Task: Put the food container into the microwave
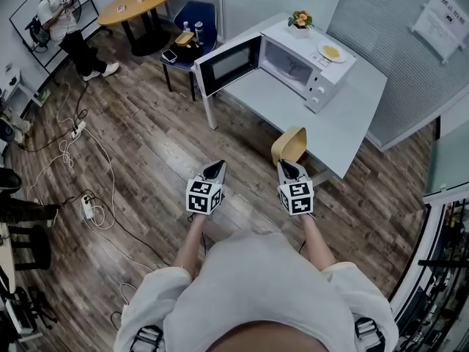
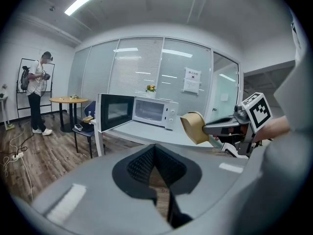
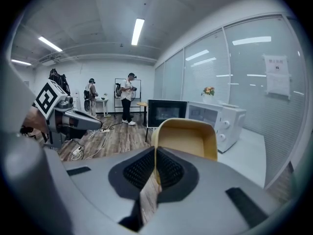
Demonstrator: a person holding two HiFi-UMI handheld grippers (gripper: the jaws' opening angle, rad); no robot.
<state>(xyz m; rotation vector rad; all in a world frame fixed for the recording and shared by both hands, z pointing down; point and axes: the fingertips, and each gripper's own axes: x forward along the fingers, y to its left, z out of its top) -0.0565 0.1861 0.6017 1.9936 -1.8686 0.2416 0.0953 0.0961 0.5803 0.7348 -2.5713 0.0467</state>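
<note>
Two hand-held grippers hang in front of the white box-shaped microwave oven (image 1: 299, 63), whose dark-windowed door (image 1: 229, 65) stands swung open. The right gripper (image 1: 288, 165) pinches the rim of the tan, rounded plastic food container (image 1: 290, 144), which is tilted in the air (not yet inside) at the microwave's side of the pale grey table's (image 1: 350, 116) near edge. The left gripper (image 1: 215, 169), farther from the microwave, has its jaws pressed together on nothing.

floor: wood planks (image 1: 146, 145) | walls: glass partitions (image 2: 142, 67) | furniture: round table (image 1: 139, 2), blue chair (image 1: 201, 13) | light: ceiling strips (image 2: 83, 0)
</note>
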